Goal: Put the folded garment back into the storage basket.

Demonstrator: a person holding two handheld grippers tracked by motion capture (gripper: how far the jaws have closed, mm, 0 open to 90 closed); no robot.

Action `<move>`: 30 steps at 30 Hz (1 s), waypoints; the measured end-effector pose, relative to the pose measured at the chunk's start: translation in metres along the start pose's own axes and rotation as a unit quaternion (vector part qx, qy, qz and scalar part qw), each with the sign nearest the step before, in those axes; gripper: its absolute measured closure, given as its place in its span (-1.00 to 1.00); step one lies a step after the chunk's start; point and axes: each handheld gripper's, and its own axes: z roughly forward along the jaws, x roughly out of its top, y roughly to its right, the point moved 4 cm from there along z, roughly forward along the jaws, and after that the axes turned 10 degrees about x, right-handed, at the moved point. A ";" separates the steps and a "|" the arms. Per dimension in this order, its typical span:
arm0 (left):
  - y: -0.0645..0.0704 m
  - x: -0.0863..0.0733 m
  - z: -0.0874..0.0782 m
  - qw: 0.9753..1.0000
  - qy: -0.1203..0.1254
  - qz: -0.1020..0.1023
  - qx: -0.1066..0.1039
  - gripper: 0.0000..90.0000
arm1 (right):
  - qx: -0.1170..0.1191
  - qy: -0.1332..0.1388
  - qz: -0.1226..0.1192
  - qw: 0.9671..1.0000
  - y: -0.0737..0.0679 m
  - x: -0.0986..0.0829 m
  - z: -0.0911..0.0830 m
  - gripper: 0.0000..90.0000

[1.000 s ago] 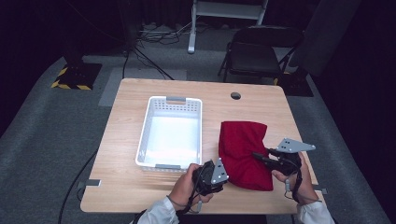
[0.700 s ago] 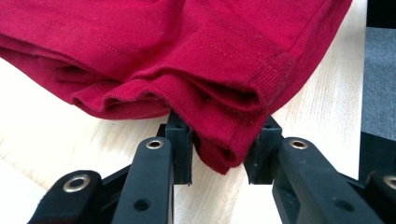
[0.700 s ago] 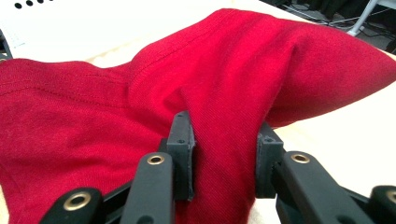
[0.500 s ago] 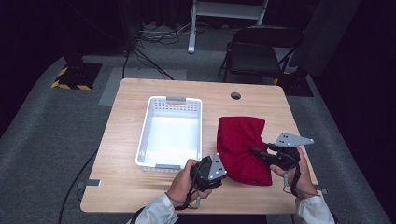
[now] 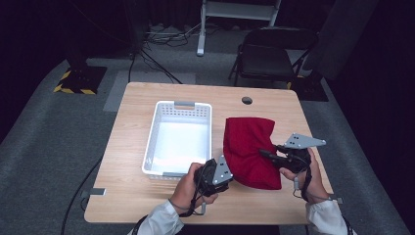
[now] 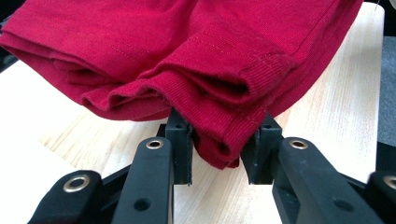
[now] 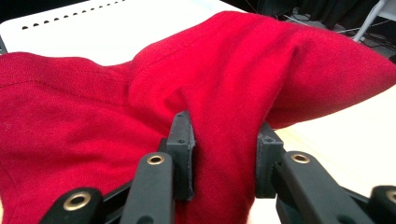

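A: From the high view we see the folded red garment (image 5: 248, 149) on the wooden table (image 5: 137, 196), just beside the white plastic basket (image 5: 155, 132), on the side away from its left wall. Our left gripper (image 5: 230, 177) sits at the cloth's near corner, by the basket's near end; our right gripper (image 5: 265, 154) meets the cloth's far side from the basket.

B: The gripper views add the grip. In the left one we see our jaws narrowed around a ribbed hem (image 6: 233, 135), folded layers pinched between them. In the right one, our jaws clamp a raised fold (image 7: 224, 154).

A: The basket holds nothing; its white floor is bare.
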 end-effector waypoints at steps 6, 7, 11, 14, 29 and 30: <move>-0.007 -0.002 -0.005 1.000 0.004 -0.007 0.007 0.51 | 0.006 0.001 -0.002 1.000 0.000 0.007 0.006 0.50; -0.008 -0.002 -0.006 1.000 0.004 -0.007 0.009 0.51 | 0.006 0.001 -0.003 1.000 0.000 0.009 0.007 0.50; -0.012 -0.004 -0.010 1.000 0.005 -0.009 0.013 0.51 | 0.009 0.002 -0.003 1.000 -0.001 0.013 0.011 0.50; -0.014 -0.005 -0.013 1.000 0.005 -0.010 0.017 0.51 | 0.012 0.002 -0.003 1.000 -0.003 0.016 0.014 0.50; -0.028 -0.014 -0.025 0.999 0.002 -0.020 0.036 0.51 | 0.023 0.002 -0.008 1.000 -0.008 0.031 0.033 0.50; -0.029 -0.015 -0.025 0.999 0.001 -0.020 0.037 0.51 | 0.023 0.001 -0.008 1.000 -0.008 0.032 0.034 0.50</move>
